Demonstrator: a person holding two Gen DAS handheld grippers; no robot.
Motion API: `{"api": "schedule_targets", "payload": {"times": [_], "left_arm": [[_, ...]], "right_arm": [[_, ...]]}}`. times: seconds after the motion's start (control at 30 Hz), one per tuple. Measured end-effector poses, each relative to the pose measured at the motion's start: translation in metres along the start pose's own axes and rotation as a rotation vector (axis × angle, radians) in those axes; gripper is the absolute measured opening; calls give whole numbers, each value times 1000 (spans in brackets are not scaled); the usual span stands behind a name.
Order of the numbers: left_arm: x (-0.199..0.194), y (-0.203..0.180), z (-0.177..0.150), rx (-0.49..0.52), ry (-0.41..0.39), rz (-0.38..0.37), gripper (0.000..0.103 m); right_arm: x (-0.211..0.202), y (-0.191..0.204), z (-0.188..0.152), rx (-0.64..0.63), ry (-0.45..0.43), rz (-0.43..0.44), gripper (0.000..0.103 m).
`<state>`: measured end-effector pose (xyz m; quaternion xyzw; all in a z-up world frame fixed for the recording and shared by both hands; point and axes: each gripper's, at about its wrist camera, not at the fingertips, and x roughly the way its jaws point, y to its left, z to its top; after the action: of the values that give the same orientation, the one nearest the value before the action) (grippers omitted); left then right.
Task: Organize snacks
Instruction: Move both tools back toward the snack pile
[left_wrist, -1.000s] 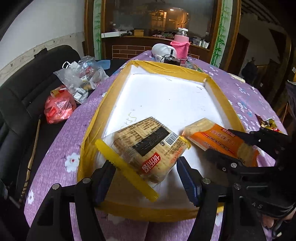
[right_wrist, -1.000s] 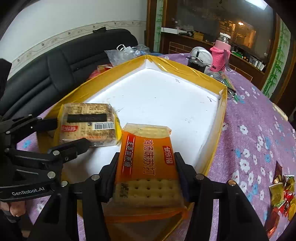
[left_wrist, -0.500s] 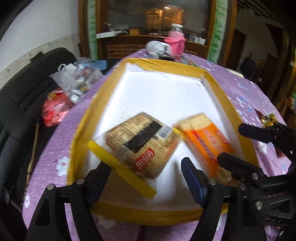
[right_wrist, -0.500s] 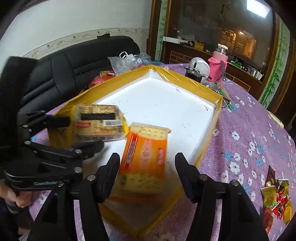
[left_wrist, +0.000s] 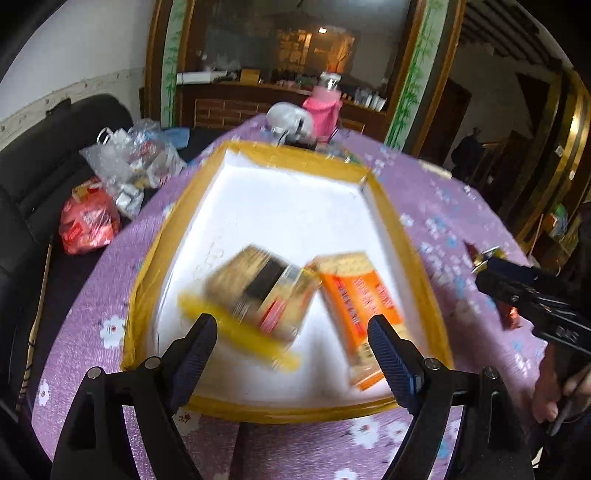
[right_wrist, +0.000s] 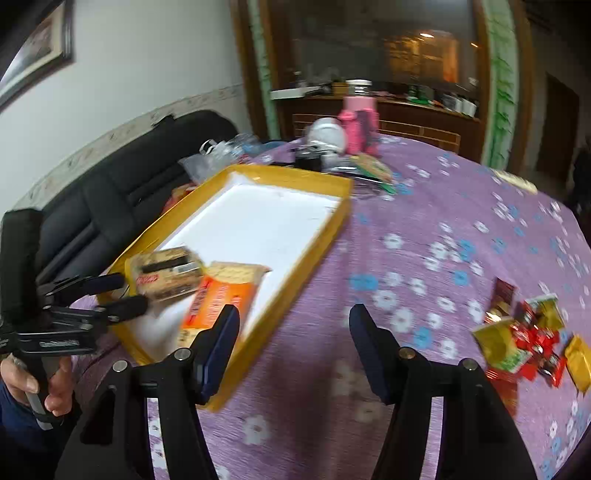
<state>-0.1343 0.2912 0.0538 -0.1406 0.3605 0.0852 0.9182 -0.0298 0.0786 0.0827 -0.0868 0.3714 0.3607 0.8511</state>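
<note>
1. Two cracker packs already lie in our yellow-rimmed white tray (left_wrist: 388, 221), at its near end: the brown cracker pack (left_wrist: 262, 291) and the orange cracker pack (left_wrist: 358, 299), side by side and about touching.
2. Our left tongs (left_wrist: 291, 350) hang over the tray's near rim, jaws opening, nothing between them.
3. Our right tongs (right_wrist: 291, 347) stand apart and empty over the cloth, beside the tray's right rim.
4. Left to do, we judge: the heap of small wrapped snacks (right_wrist: 524, 339) by the surface's right edge.
5. The surface (right_wrist: 443, 229) wears a purple flowered cloth; a pink bottle (right_wrist: 358, 122) stands at its far edge, a black sofa (right_wrist: 122, 184) along the wall.
</note>
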Motion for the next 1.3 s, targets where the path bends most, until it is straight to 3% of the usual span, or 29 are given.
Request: {"api": "schedule_targets", "payload": {"times": [0.17,0.43,0.73,0.9,1.0,1.07,1.23,1.3], "left_arm": [[-14,-30,9,66,-33,-44,87],[-3,-105,13,208,18,-116,87],[36,-214,0,345,169,-261,87],[66,-270,6,330,253,-319,88],[92,-295,6,307,309,-308,90],[106,-309,4,310,324,-287,90],[132,-324,-7,337,350,-240,90],[134,-323,-10,379,324,-211,76]], "right_arm": [[-16,-40,-2,88,-12,-8,61],[-49,-119,-9,205,-55,-78,61],[-74,-230,-19,351,-81,-221,61],[-74,-303,-41,491,-95,-362,61],[-76,-345,-61,676,-85,-272,61],[-78,-360,-71,753,-92,-258,61],[-63,-365,-74,755,-32,-201,62],[-55,-357,-73,727,16,-152,62]]}}
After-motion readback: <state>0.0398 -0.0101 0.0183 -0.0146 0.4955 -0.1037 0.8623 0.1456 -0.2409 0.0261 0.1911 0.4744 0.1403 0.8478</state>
